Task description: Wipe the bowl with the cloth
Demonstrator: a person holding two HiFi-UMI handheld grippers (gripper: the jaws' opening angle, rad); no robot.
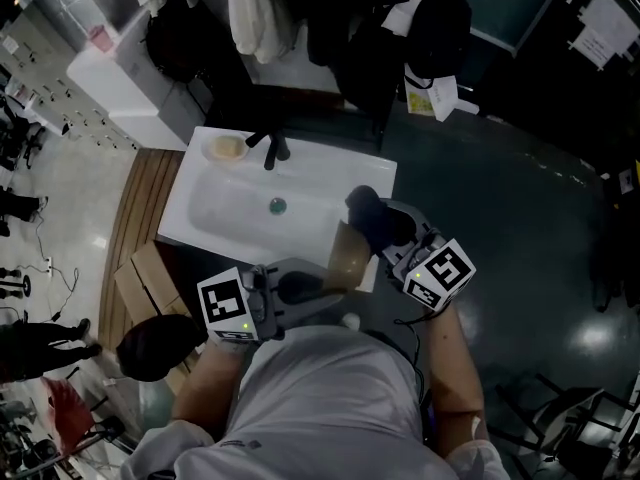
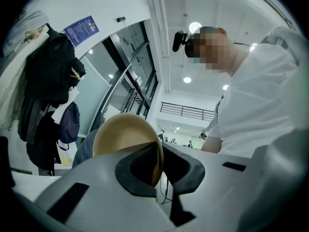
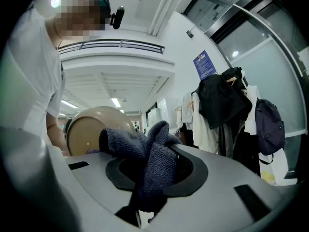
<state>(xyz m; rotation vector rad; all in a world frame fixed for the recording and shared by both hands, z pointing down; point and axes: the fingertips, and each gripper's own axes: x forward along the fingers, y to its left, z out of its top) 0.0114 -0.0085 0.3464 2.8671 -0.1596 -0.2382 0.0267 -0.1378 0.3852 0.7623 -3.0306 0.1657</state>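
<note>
A person at a washstand holds the left gripper [image 1: 305,286] clamped on the rim of a tan bowl [image 1: 350,256]. In the left gripper view the jaws pinch the thin wall of the bowl [image 2: 120,135] edge-on, and the rest of it stands up ahead and to the left of the left gripper [image 2: 157,167].

Just right of that tool, the right gripper [image 1: 388,230] is closed on a bunched dark blue cloth [image 1: 366,208]. In its own view the cloth [image 3: 150,154] fills the gap between the jaws and spills forward over the right gripper [image 3: 155,172]. The bowl [image 3: 88,127] sits just ahead and to its left. The cloth looks to be at the bowl's upper rim, but actual contact cannot be confirmed, nor which face of the bowl is turned toward it.

The wipe appears about to start or barely under way. To do it well, the left jaws should stay firm, since a rim pinch lets the bowl pivot. The cloth should press lightly toward the gripped side and sweep around the wall, with the wad kept deep in the right jaws.

Beyond both tools lies a white sink [image 1: 215,223] with a dark faucet [image 1: 270,149], and farther off hang coats [image 1: 350,23].
</note>
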